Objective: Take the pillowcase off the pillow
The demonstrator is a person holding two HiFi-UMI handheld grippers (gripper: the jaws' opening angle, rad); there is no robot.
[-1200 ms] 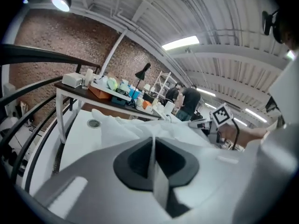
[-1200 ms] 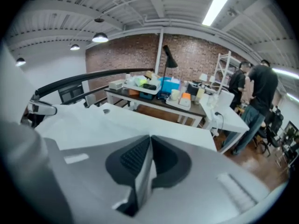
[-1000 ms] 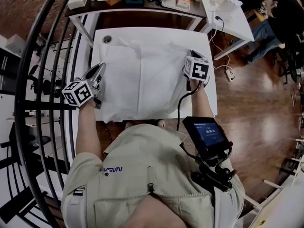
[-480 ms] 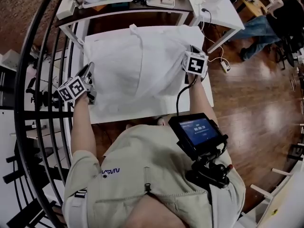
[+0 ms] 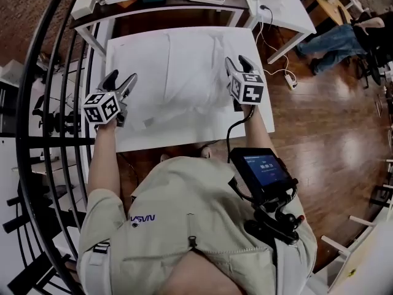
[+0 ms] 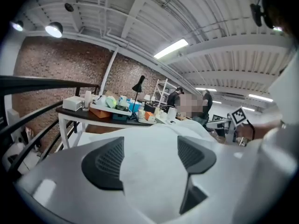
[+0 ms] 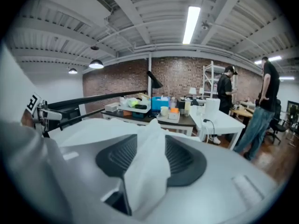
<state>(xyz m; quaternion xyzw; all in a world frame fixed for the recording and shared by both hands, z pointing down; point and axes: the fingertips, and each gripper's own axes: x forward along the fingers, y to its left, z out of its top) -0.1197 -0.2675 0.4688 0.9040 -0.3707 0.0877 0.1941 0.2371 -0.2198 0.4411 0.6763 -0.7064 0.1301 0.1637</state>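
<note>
As the pillowcase (image 5: 178,72) lies spread over a white table (image 5: 118,48), plump toward 12 o'clock and flatter toward 6 (the pillow itself is hidden inside), a person stands at the table's 6 o'clock edge with a gripper in each hand. At the case's 9 o'clock side, the left gripper (image 5: 121,78) points toward 12 over the cloth's edge. Its jaws have just been opening and stand wide apart. White cloth shows in the gap, but neither pad presses on it. At 3 o'clock, the right gripper (image 5: 237,62) sits against the plump side of the case. Its jaws, too, have just been opening, and a loose tuft of the white cloth stands up between the ribbed pads, which are clear of it. A black cable (image 5: 230,134) runs from that gripper back along the arm to a screen (image 5: 264,171) at the person's chest. Beyond the table at 12 o'clock stands a dark bench (image 5: 166,2) crowded with trays and boxes, with a second white desk (image 5: 288,11) at 1 o'clock. At 2 o'clock a seated person (image 5: 350,35) is partly in view on the wooden floor. A black railing (image 5: 55,103) curves past at 9 o'clock.
</note>
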